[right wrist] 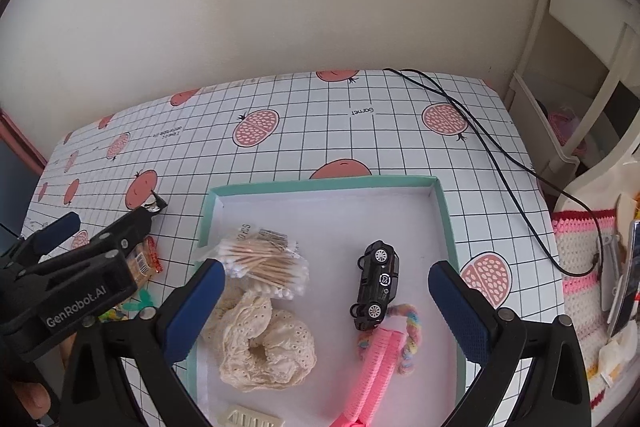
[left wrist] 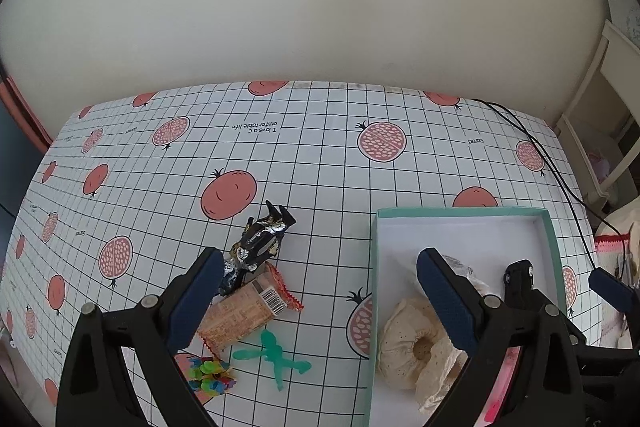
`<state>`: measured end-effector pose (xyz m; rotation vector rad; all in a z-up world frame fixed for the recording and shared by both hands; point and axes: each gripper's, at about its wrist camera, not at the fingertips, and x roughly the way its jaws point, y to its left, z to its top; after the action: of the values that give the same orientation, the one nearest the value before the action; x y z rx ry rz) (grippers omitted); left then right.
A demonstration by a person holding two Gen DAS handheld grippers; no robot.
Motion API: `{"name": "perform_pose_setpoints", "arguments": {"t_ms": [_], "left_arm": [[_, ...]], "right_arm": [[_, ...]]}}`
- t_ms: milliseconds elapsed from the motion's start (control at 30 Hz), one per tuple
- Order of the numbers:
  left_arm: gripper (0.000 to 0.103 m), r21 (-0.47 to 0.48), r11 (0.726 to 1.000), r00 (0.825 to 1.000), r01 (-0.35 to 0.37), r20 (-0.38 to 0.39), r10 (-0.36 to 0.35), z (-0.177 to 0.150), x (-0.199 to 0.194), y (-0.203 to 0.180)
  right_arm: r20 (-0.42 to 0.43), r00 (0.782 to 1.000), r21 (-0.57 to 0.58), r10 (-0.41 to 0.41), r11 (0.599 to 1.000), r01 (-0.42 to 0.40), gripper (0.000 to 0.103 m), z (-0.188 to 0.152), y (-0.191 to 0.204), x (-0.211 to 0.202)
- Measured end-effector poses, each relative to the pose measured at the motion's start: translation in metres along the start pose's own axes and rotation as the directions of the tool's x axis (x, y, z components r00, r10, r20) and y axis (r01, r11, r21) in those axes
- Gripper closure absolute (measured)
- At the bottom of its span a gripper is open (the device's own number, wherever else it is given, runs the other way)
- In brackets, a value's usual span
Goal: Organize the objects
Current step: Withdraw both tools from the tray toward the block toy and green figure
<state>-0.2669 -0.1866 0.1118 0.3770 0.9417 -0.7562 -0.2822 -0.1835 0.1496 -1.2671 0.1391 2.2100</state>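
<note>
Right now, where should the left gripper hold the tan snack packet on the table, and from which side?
Grip the tan snack packet across its flat middle, from above. It lies flat, its crimped ends point diagonally, and the black foil wrapper crowds its far end.

Left gripper point(left wrist: 320, 297), right gripper point(right wrist: 326, 297): agape

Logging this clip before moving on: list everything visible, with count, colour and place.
box: 1, teal rim, white inside, on table
cotton swabs: 1 pack, box
scrunchie: 1, cream, box
toy car: 1, black, on its side, box
comb: 1, pink, box
hair tie: 1, pastel, box
clip: 1, cream, box
foil wrapper: 1, black-silver, table
snack packet: 1, tan, table
figure: 1, green, table
small bits: cluster, multicoloured, table
cable: 1, black
left gripper: open
right gripper: open
</note>
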Motion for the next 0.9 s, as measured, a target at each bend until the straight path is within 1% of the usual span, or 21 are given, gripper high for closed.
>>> {"name": "perform_pose_setpoints", "arguments": {"t_ms": [167, 300, 433, 600, 733, 800, 900], "left_arm": [[0.006, -0.029, 0.999, 0.999, -0.032, 0.002, 0.032, -0.001, -0.011, 0.023], [0.006, -0.059, 0.996, 0.997, -0.064, 0.045, 0.067, -0.004, -0.03, 0.042], [0.006, -0.095, 0.995, 0.995, -0.042, 0.086, 0.05, -0.006, -0.052, 0.061], [0.005, -0.092, 0.995, 0.993, -0.026, 0.115, 0.037, -0.011, -0.069, 0.083], [0.005, -0.107, 0.993, 0.986, -0.039, 0.156, 0.056, -0.014, -0.081, 0.106], [0.005, -0.124, 0.991, 0.986, -0.04, 0.158, 0.059, -0.016, -0.084, 0.118], [0.005, -0.142, 0.987, 0.982, -0.071, 0.166, 0.095, -0.02, -0.088, 0.132]], "right_arm": [[0.013, 1.0, -0.039, 0.018, 0.999, -0.017, 0.0, 0.001, 0.021, -0.011], [0.034, 0.999, -0.081, 0.037, 0.996, -0.034, 0.0, 0.001, 0.04, -0.025], [0.058, 0.997, -0.113, 0.058, 0.992, -0.051, 0.0, 0.0, 0.057, -0.036], [0.07, 0.995, -0.138, 0.071, 0.989, -0.061, 0.0, -0.003, 0.076, -0.046], [0.099, 0.991, -0.155, 0.089, 0.985, -0.073, 0.0, -0.002, 0.091, -0.057], [0.104, 0.99, -0.167, 0.1, 0.983, -0.082, 0.0, -0.002, 0.1, -0.059], [0.101, 0.988, -0.187, 0.119, 0.977, -0.099, 0.0, -0.004, 0.113, -0.056]]}}
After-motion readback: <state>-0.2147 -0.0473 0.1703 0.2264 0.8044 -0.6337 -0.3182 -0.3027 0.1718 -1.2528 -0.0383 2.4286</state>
